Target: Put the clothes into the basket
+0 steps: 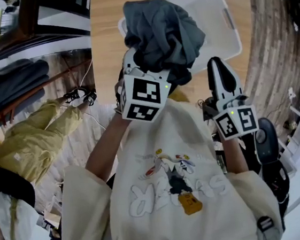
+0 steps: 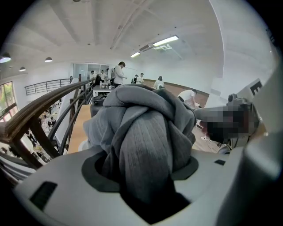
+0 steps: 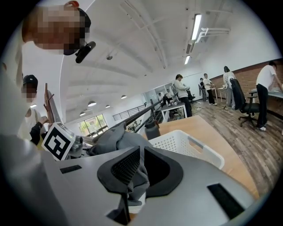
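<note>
Holding the grey clothes (image 1: 164, 29) up above the white basket (image 1: 217, 28), ready for dropping in. Squeezing the big bundle with the left tongs (image 1: 152, 68), pinching a loose bit with the right tongs (image 3: 139, 165).

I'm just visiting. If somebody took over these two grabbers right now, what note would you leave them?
Left gripper: jaws clamped on a bunched grey garment, held above the white basket on the wooden table.
Right gripper: jaws nearly together on a fold of grey cloth.
Done: garment is up over the basket.
Left: lower it in and release.
</note>
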Motion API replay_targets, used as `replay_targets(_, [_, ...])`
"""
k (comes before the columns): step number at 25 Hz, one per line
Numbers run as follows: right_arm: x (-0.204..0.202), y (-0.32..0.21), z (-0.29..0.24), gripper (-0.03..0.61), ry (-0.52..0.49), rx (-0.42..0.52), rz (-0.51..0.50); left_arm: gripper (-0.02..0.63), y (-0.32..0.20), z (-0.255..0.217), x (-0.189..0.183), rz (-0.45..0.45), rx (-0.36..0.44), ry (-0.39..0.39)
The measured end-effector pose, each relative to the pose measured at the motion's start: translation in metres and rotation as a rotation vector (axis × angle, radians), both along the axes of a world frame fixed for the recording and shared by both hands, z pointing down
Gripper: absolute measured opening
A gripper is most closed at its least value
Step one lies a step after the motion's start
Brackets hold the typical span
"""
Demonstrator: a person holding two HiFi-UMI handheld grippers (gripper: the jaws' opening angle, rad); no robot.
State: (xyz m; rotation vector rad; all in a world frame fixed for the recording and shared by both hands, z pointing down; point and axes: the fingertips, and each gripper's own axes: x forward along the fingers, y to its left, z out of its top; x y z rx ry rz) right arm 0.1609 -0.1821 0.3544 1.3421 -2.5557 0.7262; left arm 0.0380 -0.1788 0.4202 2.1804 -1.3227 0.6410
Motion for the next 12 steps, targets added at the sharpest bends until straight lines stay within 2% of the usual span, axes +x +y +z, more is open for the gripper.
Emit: replay_targets(12, [-0.007, -0.013, 0.016, 0.043, 0.027, -0.026, -0.007, 0.275, -0.018, 0.016, 0.015, 0.136, -0.011, 0.011])
